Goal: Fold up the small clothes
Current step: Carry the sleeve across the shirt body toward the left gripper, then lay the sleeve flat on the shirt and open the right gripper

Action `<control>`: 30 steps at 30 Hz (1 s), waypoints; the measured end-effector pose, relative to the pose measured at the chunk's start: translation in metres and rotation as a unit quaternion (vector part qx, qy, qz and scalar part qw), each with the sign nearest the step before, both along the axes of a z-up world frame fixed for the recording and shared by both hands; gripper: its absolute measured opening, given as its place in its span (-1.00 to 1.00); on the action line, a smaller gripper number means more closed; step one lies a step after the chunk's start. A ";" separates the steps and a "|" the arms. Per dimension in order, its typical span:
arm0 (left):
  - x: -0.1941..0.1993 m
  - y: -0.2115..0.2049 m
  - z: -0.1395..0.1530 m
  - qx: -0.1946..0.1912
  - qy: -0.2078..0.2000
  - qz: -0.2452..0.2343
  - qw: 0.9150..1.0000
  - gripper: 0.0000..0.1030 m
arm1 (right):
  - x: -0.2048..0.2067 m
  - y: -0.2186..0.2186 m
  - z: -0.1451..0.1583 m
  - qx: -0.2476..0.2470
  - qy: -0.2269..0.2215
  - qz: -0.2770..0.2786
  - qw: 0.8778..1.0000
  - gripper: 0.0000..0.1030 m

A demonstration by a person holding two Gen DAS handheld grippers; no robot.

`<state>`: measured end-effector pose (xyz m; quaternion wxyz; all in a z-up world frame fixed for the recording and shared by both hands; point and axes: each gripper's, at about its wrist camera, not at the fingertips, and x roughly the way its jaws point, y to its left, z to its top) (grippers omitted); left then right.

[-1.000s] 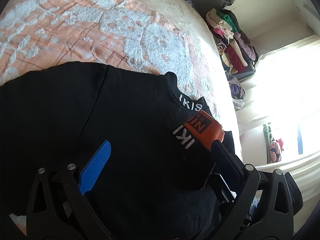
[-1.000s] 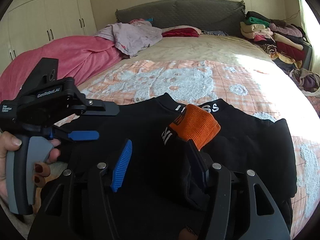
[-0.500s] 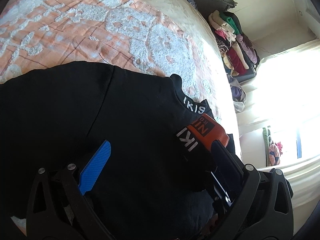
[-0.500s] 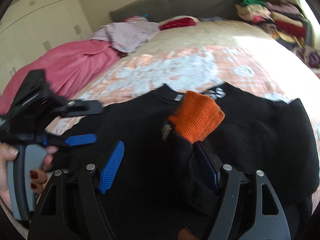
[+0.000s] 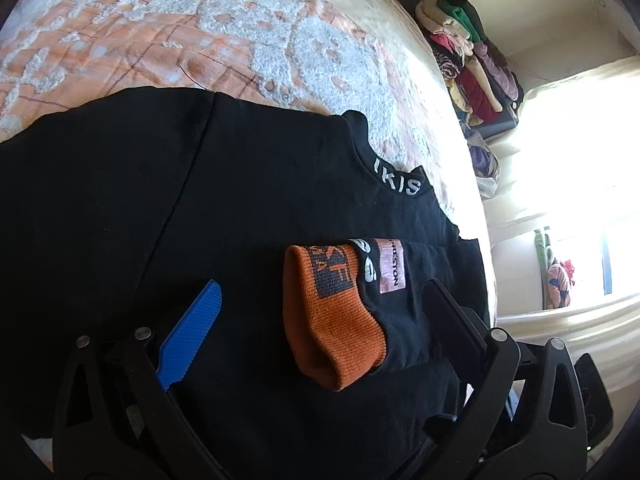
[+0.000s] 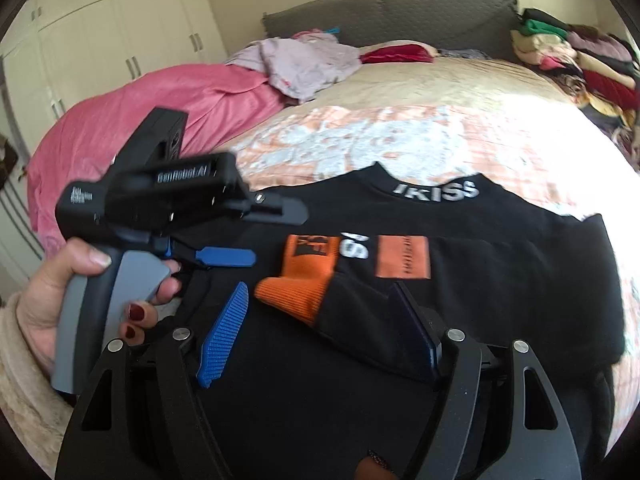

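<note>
Sweater (image 5: 224,216), black, lies spread flat on the bed (image 6: 400,128), its collar lettering facing the headboard. One sleeve (image 6: 384,300) is folded across the chest, and its orange cuff (image 5: 328,320) rests on the black cloth near the middle. From my right tool (image 6: 320,320) I see the jaws standing wide, just opened, with the sleeve lying loose between the blue pads, neither pad pressing on it. My left tool (image 5: 324,308) also stands open over the sweater; the cuff lies between its fingers but neither finger grips it. In the right view a hand (image 6: 80,296) with red nails holds the left tool's grey handle beside the sweater's edge. Under the sweater the bed carries an orange and white patterned blanket (image 5: 160,32). A pink cover (image 6: 152,116) and a lilac garment (image 6: 304,60) lie toward the headboard, and a pile of folded clothes (image 6: 572,56) sits at the far right corner.
</note>
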<state>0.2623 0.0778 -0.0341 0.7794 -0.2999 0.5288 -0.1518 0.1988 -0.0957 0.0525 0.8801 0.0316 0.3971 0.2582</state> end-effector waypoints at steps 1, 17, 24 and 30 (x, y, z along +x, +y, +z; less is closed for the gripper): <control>-0.001 -0.003 0.000 0.007 -0.003 0.002 1.000 0.80 | -0.002 -0.008 0.002 0.001 -0.002 -0.012 1.000 0.40; -0.009 -0.033 -0.004 0.042 -0.015 -0.022 0.999 0.23 | -0.035 -0.116 0.014 0.045 -0.019 -0.151 0.987 0.40; -0.013 -0.042 0.008 0.040 -0.054 -0.033 0.997 -0.82 | -0.042 -0.132 0.009 0.049 -0.010 -0.175 0.983 0.39; -0.026 -0.030 0.053 0.075 -0.133 -0.017 0.988 -0.83 | -0.046 -0.137 0.005 0.037 -0.008 -0.182 0.983 0.40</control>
